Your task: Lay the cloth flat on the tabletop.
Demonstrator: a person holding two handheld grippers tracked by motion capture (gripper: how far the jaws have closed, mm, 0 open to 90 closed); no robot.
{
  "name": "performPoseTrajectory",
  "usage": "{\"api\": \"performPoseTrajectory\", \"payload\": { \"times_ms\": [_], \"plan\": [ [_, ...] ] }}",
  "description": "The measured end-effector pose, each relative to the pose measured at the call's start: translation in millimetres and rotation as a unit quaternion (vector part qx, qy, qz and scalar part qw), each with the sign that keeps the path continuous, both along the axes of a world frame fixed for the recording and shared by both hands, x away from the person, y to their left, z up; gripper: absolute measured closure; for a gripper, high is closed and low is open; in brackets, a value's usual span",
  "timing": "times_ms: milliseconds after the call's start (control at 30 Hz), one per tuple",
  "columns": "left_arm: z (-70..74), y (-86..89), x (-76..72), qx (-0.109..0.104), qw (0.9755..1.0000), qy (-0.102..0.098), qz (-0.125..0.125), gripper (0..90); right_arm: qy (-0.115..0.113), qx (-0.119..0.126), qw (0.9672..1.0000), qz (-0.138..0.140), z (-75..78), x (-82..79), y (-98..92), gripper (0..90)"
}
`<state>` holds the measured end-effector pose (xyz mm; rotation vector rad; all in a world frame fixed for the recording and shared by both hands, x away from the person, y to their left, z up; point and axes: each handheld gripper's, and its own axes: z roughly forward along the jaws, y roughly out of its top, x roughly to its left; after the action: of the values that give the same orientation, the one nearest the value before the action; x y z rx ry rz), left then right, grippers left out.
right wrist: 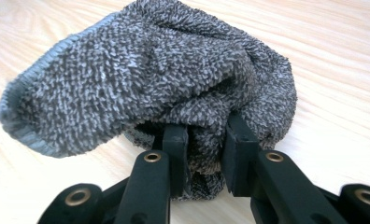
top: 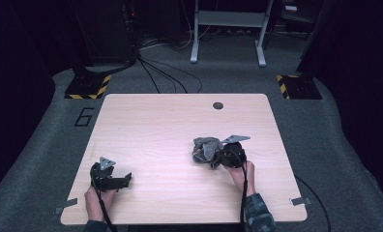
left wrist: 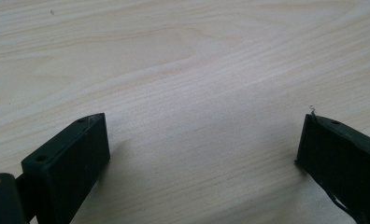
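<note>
High view: my right gripper (top: 222,155) sits at the right-centre of the light wooden table (top: 155,125), its jaws buried in a crumpled grey terry cloth (top: 205,148) that lies bunched just to its left. Right gripper view: my two black jaws are drawn close together and pinch a fold of the cloth (right wrist: 145,79) between the pads; the rest of the fabric mounds up and over the jaw tips, with a stitched hem edge hanging at the left. I cannot tell whether the bundle's underside touches the wood.

High view: my left gripper (top: 117,181) rests near the table's front-left corner, well apart from the cloth, pointing to the right. Left gripper view: my jaws are spread wide with bare wood grain (left wrist: 192,70) between them and nothing in their gap.

A round dark grommet hole (top: 218,105) marks the table's far edge.
</note>
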<state>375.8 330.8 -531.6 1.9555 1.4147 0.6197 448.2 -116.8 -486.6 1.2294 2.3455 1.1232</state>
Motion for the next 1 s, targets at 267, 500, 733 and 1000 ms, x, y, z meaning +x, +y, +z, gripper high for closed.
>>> {"api": "performPoseTrajectory", "payload": {
  "times_ms": [267,500,733,1000],
  "plan": [
    [0.0,0.0,0.0,0.000,1.0000,0.000,0.000,2.3,0.003,0.006,0.9996,0.026,-1.3,-5.6,17.5,73.6],
    [0.0,0.0,0.0,-0.001,1.0000,0.000,0.000,2.2,0.006,0.012,0.9988,0.046,-2.5,-11.0,30.9,73.3],
    [0.0,0.0,-0.1,0.000,1.0000,0.000,0.000,2.3,0.007,0.016,0.9972,0.073,-4.3,-18.1,42.5,73.1],
    [0.0,0.0,-0.1,0.000,1.0000,0.000,0.001,2.3,0.005,-0.005,0.9973,0.073,-14.3,-24.4,49.8,59.6]
  ]
}}
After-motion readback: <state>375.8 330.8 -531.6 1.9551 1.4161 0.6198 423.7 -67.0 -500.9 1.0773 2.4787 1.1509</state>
